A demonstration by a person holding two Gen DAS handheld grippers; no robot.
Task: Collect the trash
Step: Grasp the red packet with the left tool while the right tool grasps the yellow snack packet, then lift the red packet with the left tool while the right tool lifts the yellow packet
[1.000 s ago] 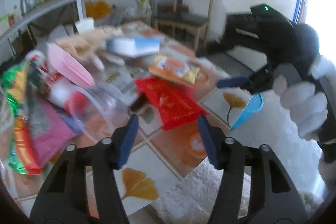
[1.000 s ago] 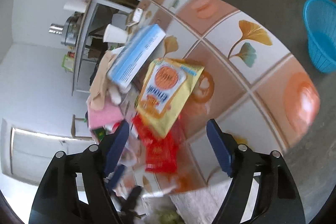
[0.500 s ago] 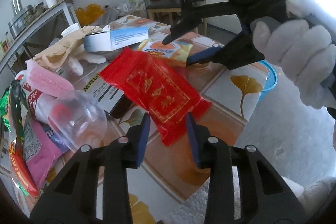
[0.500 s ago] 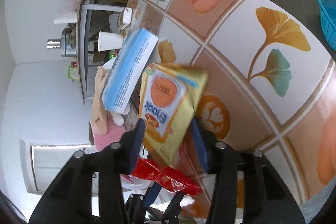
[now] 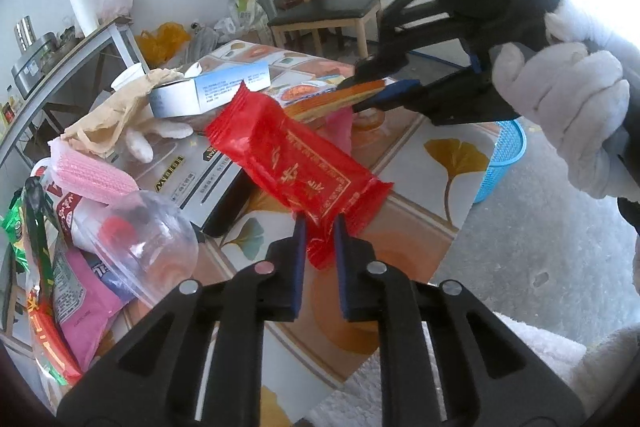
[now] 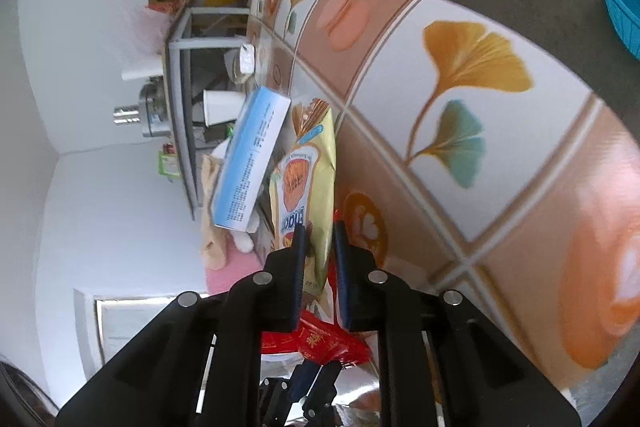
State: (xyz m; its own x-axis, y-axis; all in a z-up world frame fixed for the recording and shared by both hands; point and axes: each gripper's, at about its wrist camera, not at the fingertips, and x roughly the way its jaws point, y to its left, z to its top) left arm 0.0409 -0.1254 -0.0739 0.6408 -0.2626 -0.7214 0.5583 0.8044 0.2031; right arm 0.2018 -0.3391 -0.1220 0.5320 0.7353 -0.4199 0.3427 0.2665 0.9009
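My left gripper is shut on the corner of a red snack wrapper and holds it lifted above the tiled table. My right gripper is shut on a yellow snack packet, raised off the table; it shows in the left wrist view pinching the packet's edge. The red wrapper also shows low in the right wrist view.
A blue-and-white box, beige gloves, a clear plastic cup, pink wrappers and a black-and-white carton clutter the table. A blue basket stands on the floor right of the table. A chair stands behind.
Both grippers closed: the left on the red wrapper, the right on the yellow packet. Both items have come up off the table.
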